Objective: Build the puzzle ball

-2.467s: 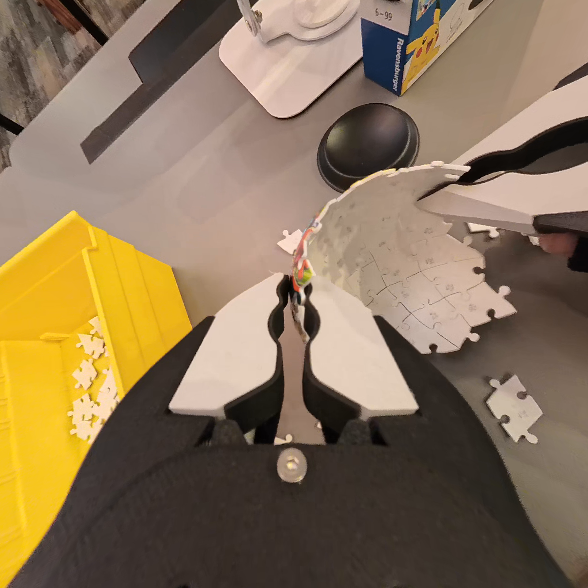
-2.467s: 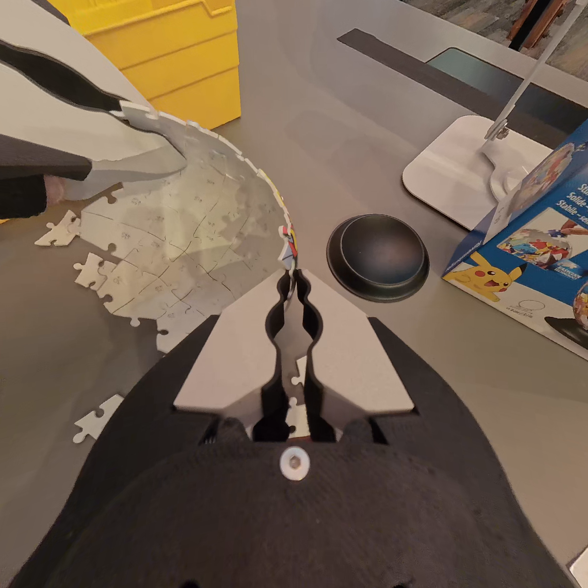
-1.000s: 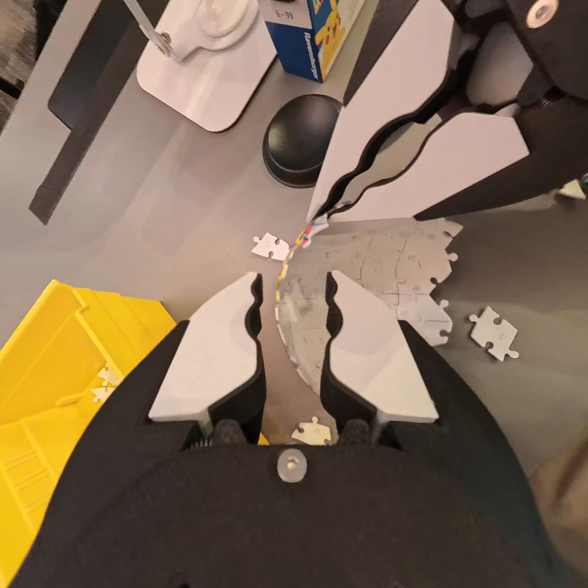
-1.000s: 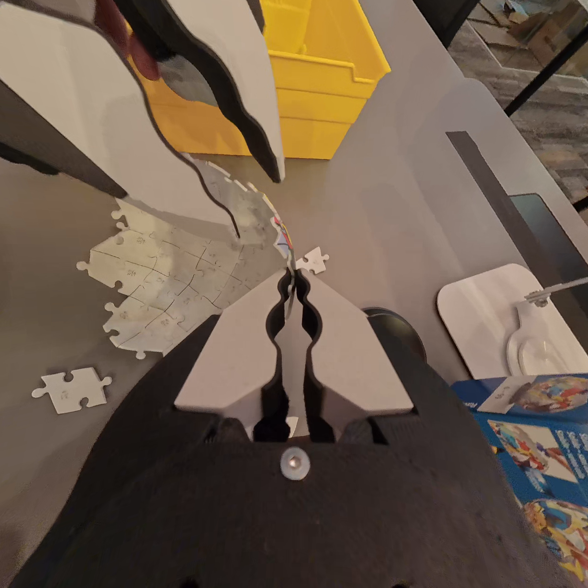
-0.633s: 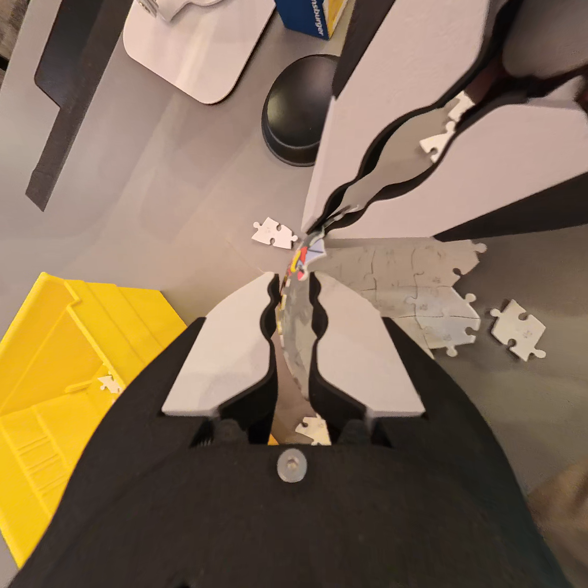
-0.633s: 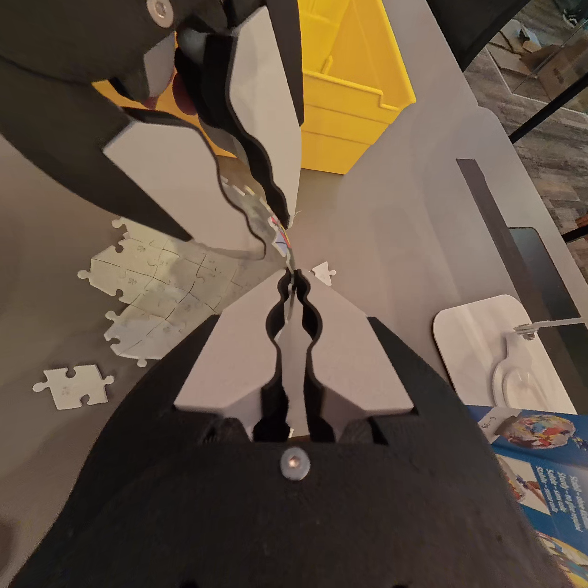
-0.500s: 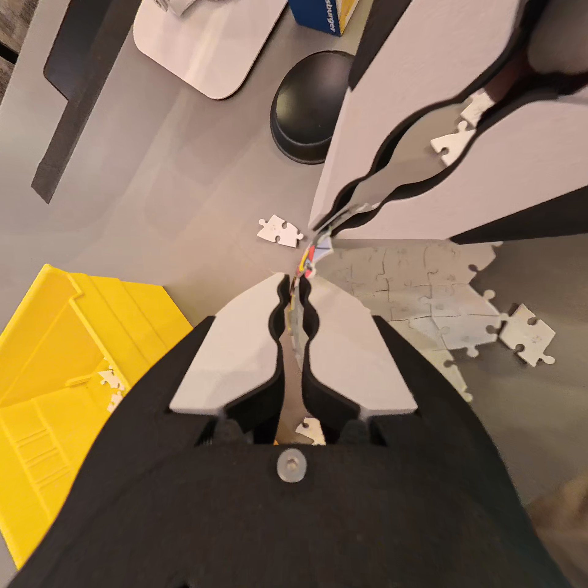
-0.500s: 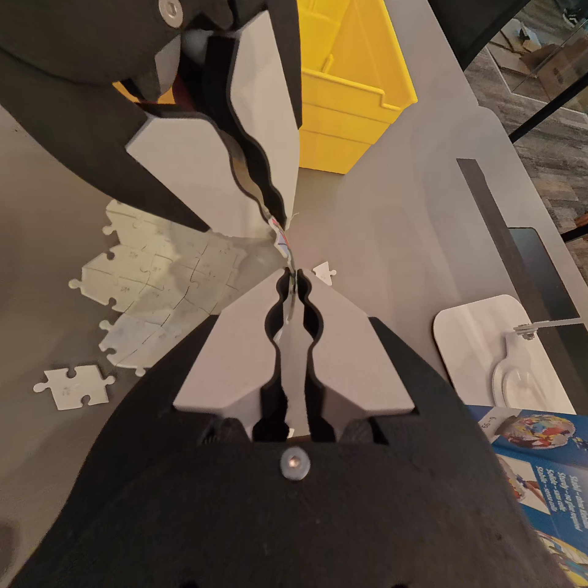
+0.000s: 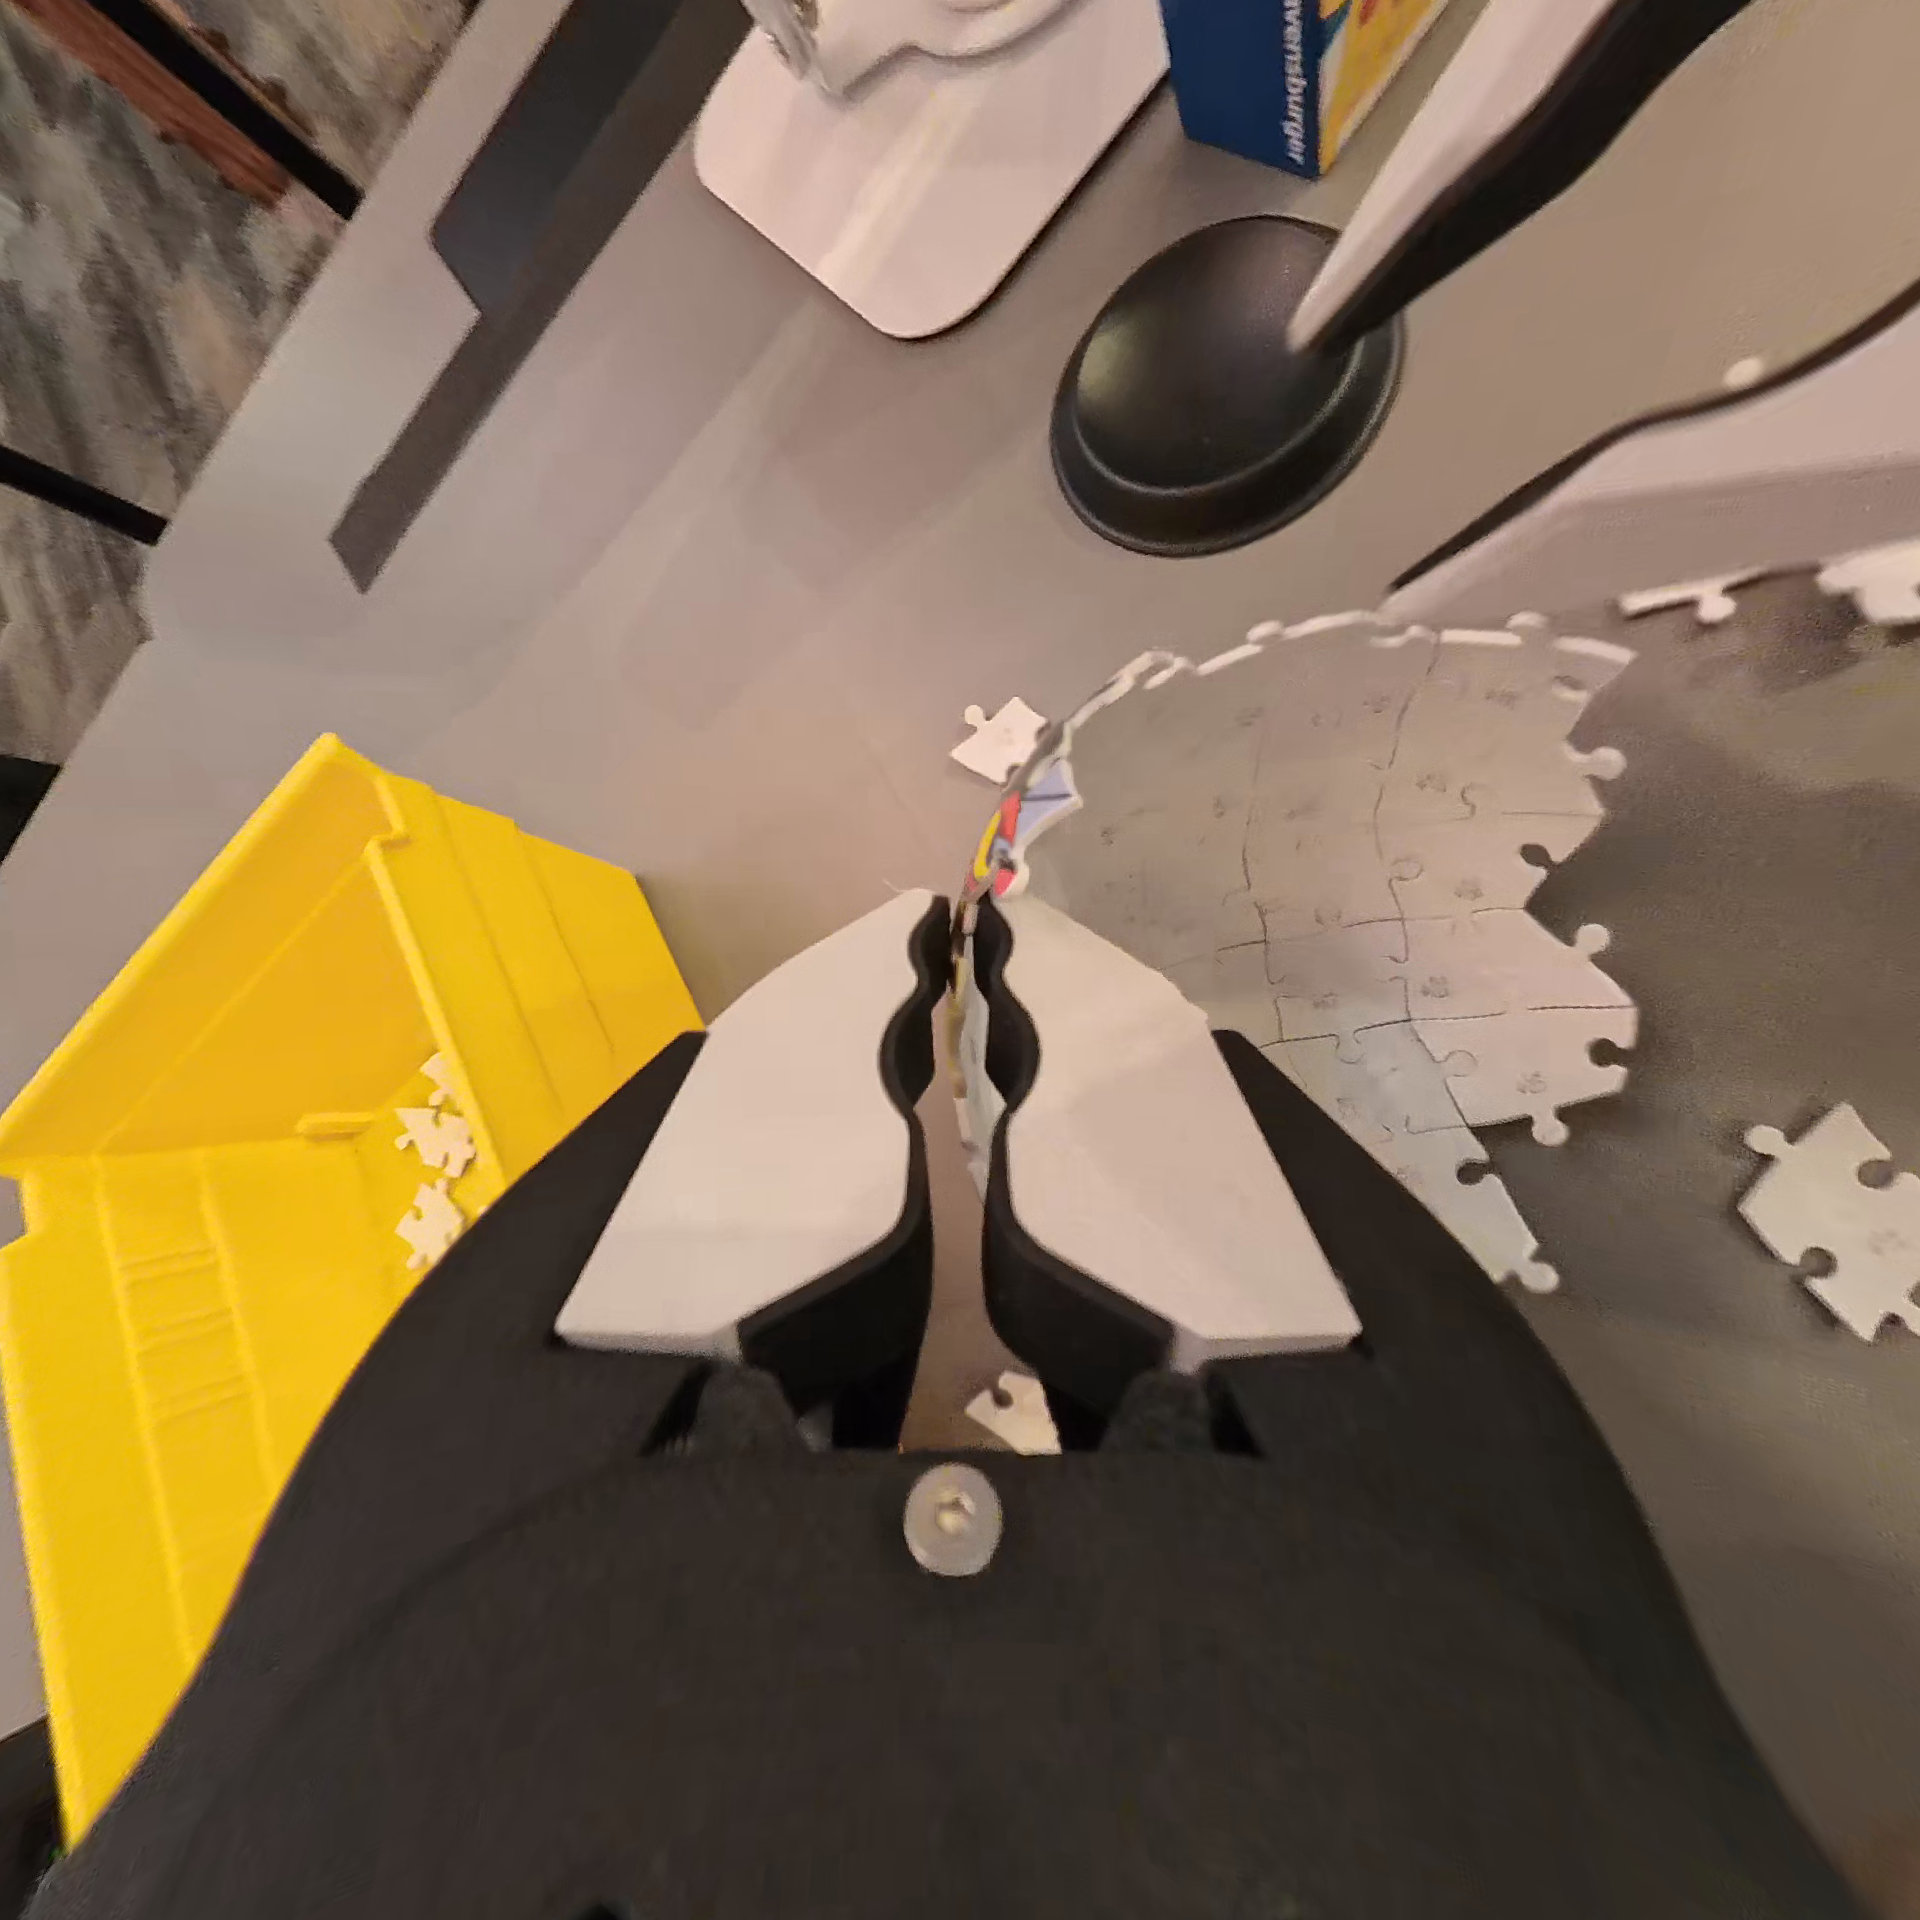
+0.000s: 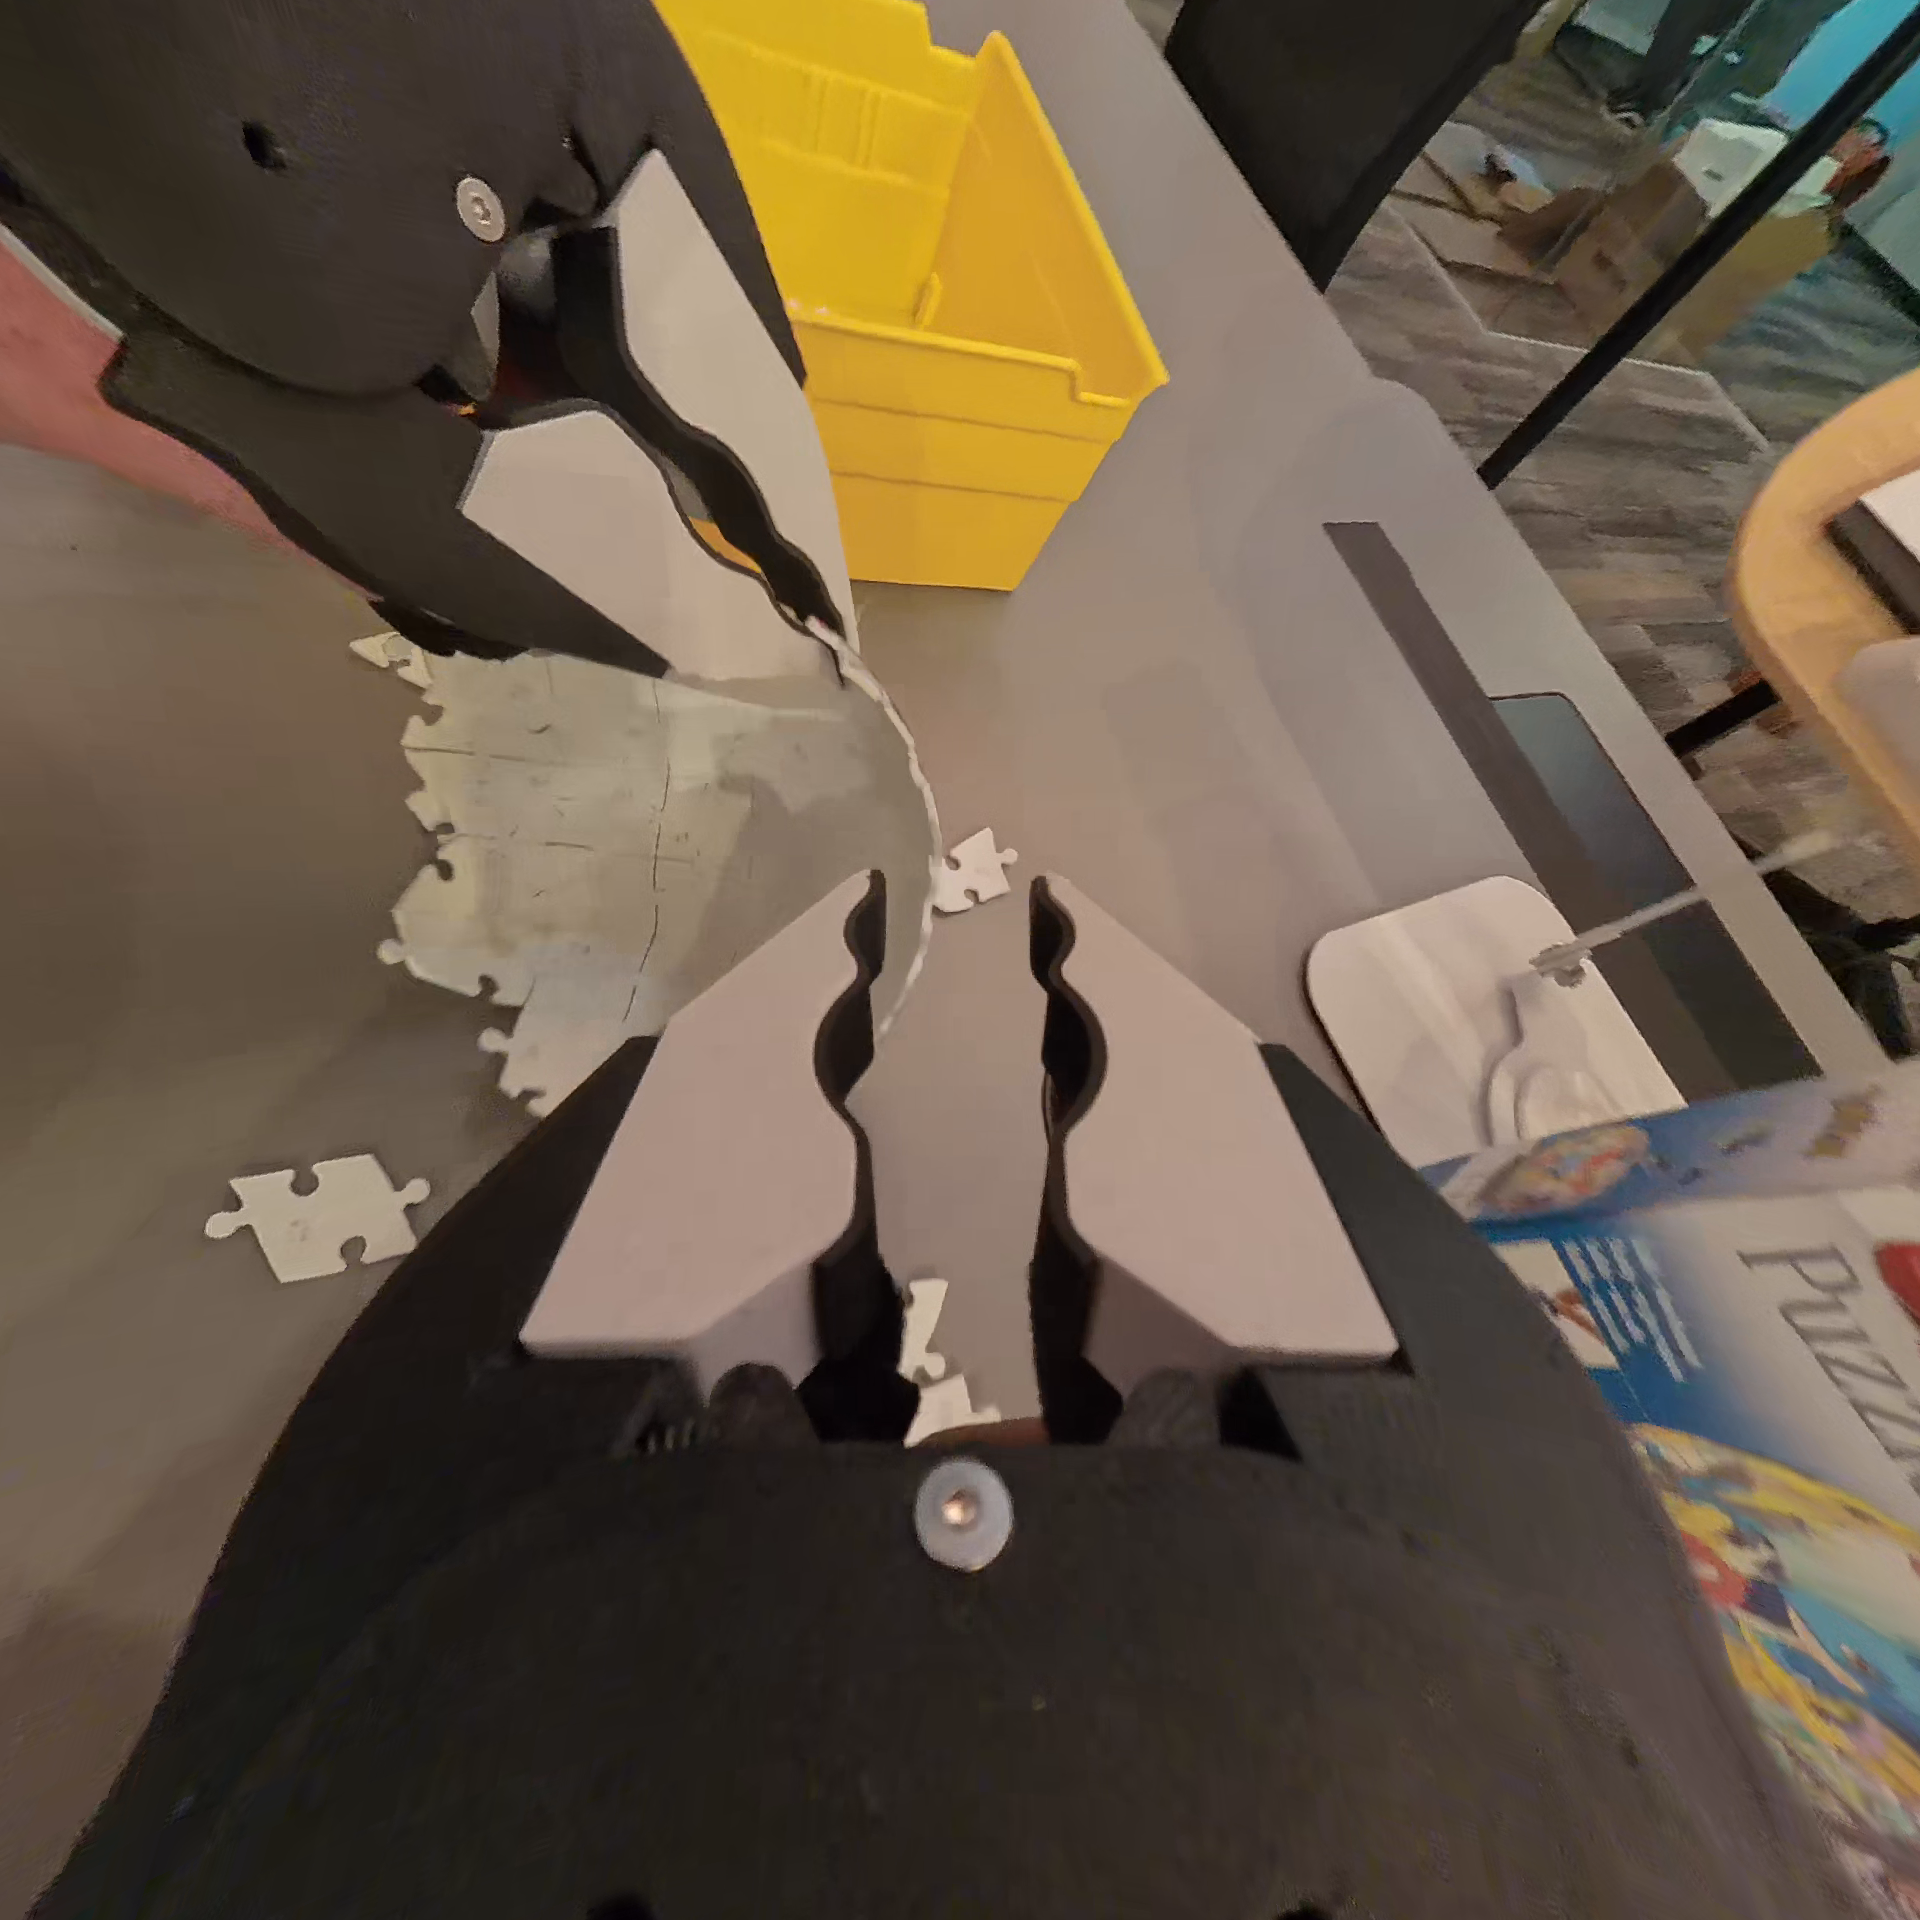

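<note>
1. While its two fingers are pressed together on the coloured rim of the curved puzzle shell (image 9: 1382,894), the left claw (image 9: 968,914) holds that rim upright above the grey surface (image 9: 665,582).
2. Seen from the left wrist view, the shell shows its pale grey inner side, with knobbed edges along its right and near sides, and its lower part lies on the surface.
3. The right claw (image 10: 954,896) is spread wide and pinches nothing; the shell's thin edge (image 10: 920,831) runs just beside its left finger, and whether they touch cannot be told.
4. A loose puzzle piece (image 10: 971,871) lies on the surface just past the shell's edge, near the right claw's tips.
5. Another loose piece (image 9: 1839,1221) lies to the right of the shell, apart from it, and a third piece (image 10: 317,1210) lies to the left in the right wrist view.
6. More small pieces (image 9: 431,1153) sit inside the yellow bin (image 9: 260,1039), which stands on the left.
7. A black round stand (image 9: 1216,416) sits farther off, beyond the shell.
8. Beyond that are a white flat base (image 9: 914,197) and a blue box (image 9: 1299,73).
</note>
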Tool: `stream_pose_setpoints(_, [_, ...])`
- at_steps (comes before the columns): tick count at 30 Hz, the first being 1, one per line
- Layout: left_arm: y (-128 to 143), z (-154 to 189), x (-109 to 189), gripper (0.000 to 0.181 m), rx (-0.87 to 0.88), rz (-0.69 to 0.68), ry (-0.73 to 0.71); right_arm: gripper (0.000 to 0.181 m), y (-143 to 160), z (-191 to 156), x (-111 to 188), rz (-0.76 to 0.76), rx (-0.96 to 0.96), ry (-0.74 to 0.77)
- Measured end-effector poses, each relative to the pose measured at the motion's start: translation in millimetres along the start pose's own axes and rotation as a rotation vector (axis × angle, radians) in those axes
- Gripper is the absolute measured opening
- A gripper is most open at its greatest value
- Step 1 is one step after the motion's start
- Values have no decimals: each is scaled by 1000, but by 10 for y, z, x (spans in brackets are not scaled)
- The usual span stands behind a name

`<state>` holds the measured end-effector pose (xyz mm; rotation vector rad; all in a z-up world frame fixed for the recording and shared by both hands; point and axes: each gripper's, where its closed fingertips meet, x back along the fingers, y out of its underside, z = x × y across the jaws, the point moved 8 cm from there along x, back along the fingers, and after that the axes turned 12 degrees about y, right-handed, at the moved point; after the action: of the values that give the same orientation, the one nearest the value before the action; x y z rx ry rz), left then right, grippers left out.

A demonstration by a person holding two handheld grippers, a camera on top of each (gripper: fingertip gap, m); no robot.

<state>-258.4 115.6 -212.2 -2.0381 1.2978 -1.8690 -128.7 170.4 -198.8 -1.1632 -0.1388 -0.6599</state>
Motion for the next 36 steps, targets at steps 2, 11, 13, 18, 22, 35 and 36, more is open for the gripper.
stream_pose_setpoints(2, [9,19,20,4,-8,16,-32,27,22,40,127,10,-24,19])
stream_pose_setpoints(11, [51,149,137,4,20,88,-141,22,241,-334,568,-21,-15,-149])
stream_pose_setpoints(13, [59,201,159,4,25,102,-152,26,330,-570,591,-75,0,-258])
stream_pose_setpoints(18, [75,312,222,4,34,137,-188,30,521,-952,525,-170,49,-341])
stream_pose_setpoints(22, [89,346,262,4,34,149,-219,34,566,-1042,436,-209,52,-354])
stream_pose_setpoints(35, [155,286,273,4,86,169,-243,28,676,-1151,264,-289,-51,-330])
stream_pose_setpoints(36, [153,289,273,4,91,172,-246,27,682,-1152,271,-289,-61,-313])
